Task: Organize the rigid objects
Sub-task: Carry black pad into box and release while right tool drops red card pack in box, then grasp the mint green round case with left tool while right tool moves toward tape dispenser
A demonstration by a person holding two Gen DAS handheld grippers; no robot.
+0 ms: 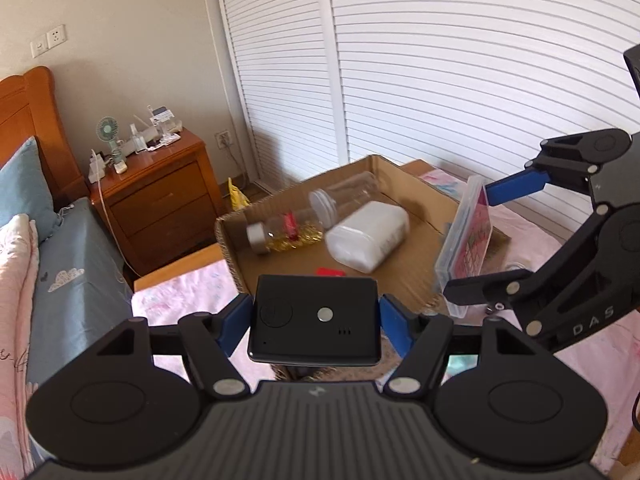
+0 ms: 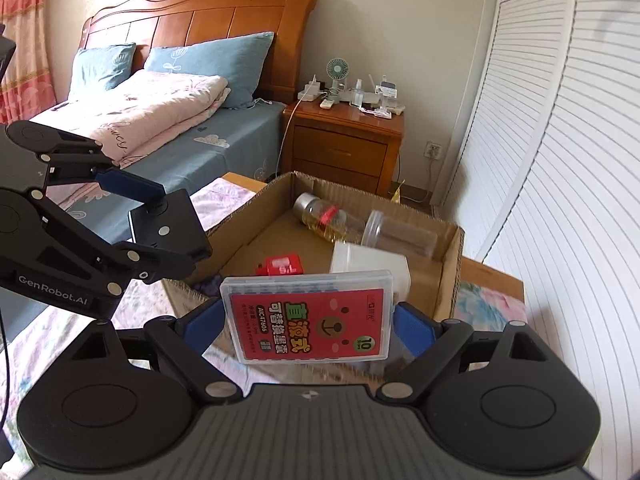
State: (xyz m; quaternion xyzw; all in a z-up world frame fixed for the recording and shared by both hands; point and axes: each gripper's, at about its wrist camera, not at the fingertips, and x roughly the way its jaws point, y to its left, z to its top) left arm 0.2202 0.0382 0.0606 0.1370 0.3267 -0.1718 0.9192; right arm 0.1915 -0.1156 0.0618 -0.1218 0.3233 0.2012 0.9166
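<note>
i hold both loads above the box for dropping in: left gripper pinching a black device, right gripper pinching a refill case.

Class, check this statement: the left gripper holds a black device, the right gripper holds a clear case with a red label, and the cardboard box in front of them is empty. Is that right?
Not quite: the cardboard box is not empty. The right wrist view shows a bottle of yellow liquid, a clear jar, a white container and a small red item inside. The left gripper does hold the black device, and the right gripper the clear case.
</note>
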